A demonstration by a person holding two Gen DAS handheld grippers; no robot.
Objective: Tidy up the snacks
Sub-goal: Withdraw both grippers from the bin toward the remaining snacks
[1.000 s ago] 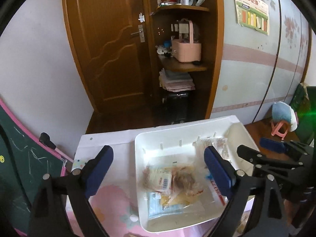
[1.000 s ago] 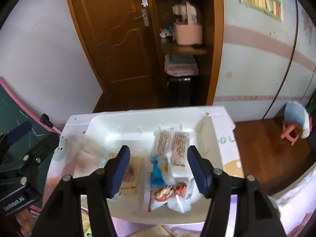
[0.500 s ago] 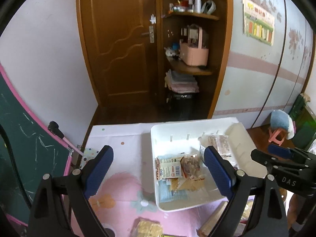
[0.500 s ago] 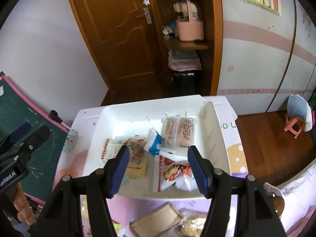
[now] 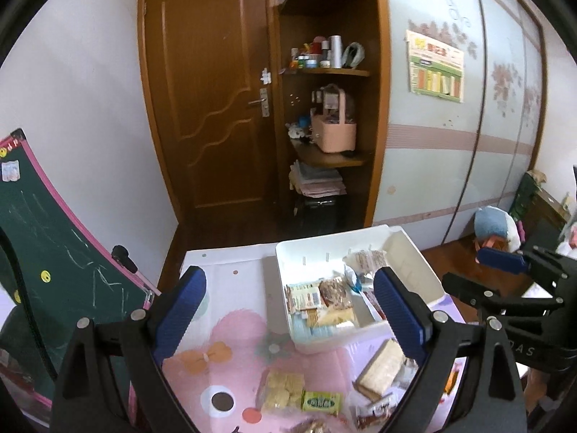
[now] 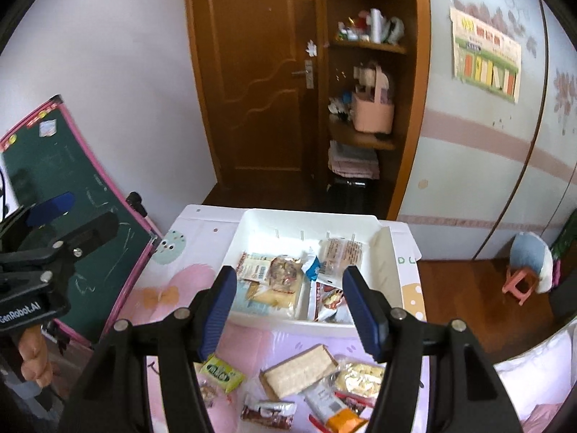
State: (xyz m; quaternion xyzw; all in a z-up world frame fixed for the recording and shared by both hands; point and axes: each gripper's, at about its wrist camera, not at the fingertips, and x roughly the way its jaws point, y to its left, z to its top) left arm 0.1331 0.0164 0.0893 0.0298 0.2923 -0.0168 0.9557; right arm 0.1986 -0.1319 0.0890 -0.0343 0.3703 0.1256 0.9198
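Between the spread, empty jaws of the left gripper (image 5: 288, 310), the white tray (image 5: 317, 341) of sorted snacks lies ahead, loose packets (image 5: 283, 391) below, probably awaiting pickup. The right gripper (image 6: 290, 305), jaws likewise apart and empty, frames the same tray (image 6: 288, 319), a bread packet (image 6: 299, 370) nearest beneath.

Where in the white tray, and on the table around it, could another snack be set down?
Free: the tray's far strip along its back wall, and the table left of the tray. Crowded: the tray's near half, packets overlapping, and the table in front, littered with the wafer pack and green packet.
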